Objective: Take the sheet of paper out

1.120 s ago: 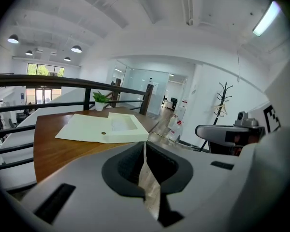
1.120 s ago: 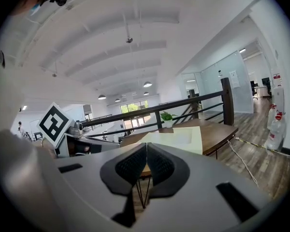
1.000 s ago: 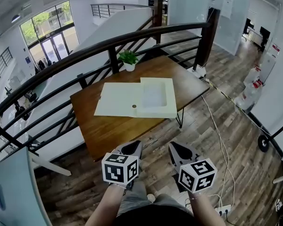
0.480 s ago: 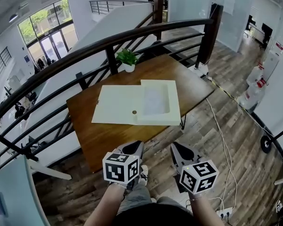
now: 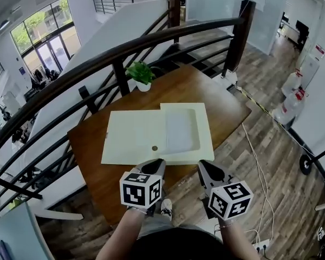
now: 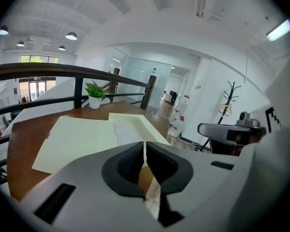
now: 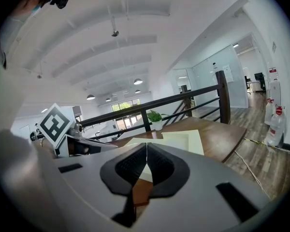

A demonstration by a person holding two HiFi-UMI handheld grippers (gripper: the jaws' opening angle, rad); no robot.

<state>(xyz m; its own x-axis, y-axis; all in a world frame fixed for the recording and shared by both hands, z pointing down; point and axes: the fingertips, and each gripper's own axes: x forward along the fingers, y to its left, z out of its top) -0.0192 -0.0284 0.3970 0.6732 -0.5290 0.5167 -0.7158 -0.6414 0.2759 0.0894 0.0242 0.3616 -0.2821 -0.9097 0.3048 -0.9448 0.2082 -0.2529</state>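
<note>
A pale cream folder (image 5: 135, 137) lies flat on the wooden table (image 5: 216, 99), with a brown button clasp (image 5: 155, 148) near its front edge. Its right half forms a pocket in which a white sheet of paper (image 5: 180, 130) shows. The folder (image 6: 77, 137) and the paper (image 6: 128, 132) also appear in the left gripper view, and the folder (image 7: 183, 140) in the right gripper view. My left gripper (image 5: 156, 164) is shut and empty, hovering at the table's near edge. My right gripper (image 5: 204, 166) is shut too, beside it, holding nothing.
A small potted plant (image 5: 140, 75) stands at the table's far edge. A dark curved railing (image 5: 151, 42) runs behind the table. A white cable (image 5: 254, 156) trails over the wood floor to the right, and bottles (image 5: 288, 104) stand further right.
Both grippers have come forward from over the floor to the table's near edge. The folder now looks larger and closer. Both stay shut.
</note>
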